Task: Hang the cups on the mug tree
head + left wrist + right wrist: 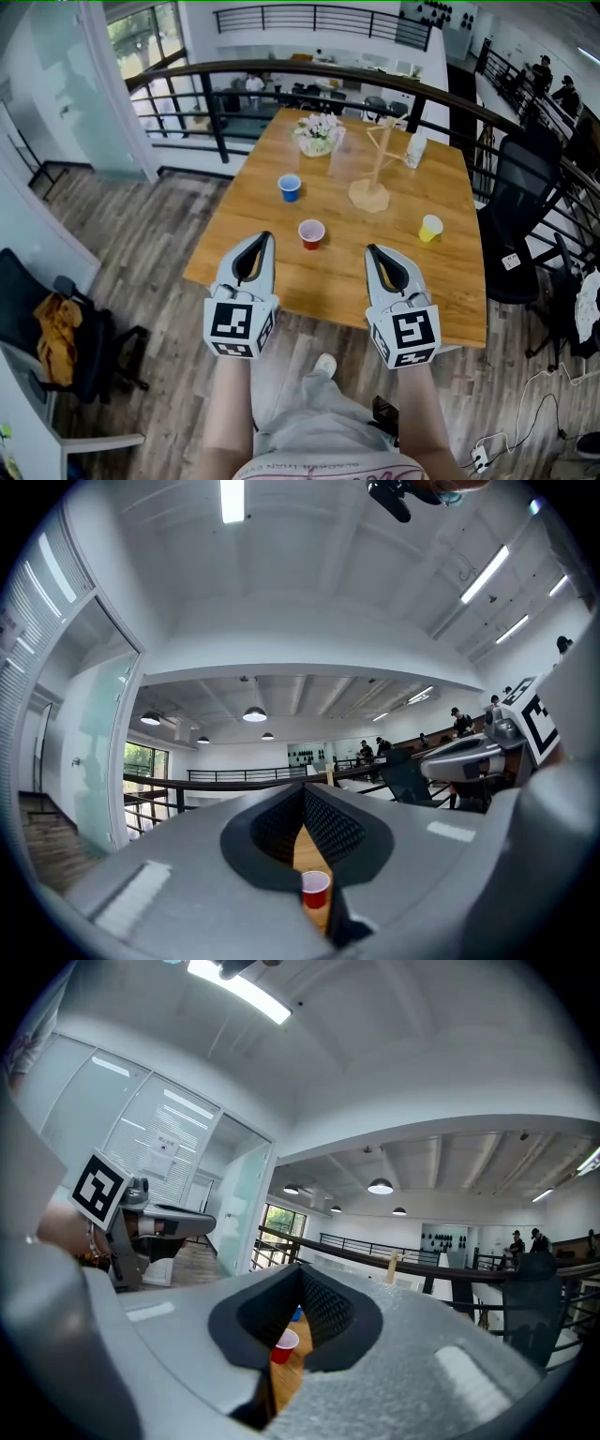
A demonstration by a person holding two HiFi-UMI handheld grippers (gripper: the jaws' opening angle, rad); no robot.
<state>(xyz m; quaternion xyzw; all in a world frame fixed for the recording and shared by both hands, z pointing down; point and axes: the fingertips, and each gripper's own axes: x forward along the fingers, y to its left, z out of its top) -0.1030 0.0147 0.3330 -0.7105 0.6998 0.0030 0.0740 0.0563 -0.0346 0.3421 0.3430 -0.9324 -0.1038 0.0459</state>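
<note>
Both grippers point level across the near edge of the light wooden worktop (328,281). The left gripper (265,236) has its jaws together with nothing between them, and the right gripper (371,249) is the same, closed and empty. Just ahead, between the two sets of jaws and touching neither, a red plastic cup (311,233) stands upright. Farther ahead of the left jaws sits a blue plastic cup (290,187). A yellow plastic cup (430,228) lies off to the right of the right jaws. Beyond, ahead of the right jaws, stands the bare wooden mug tree (372,169), with pale flowers (317,134) past it.
</note>
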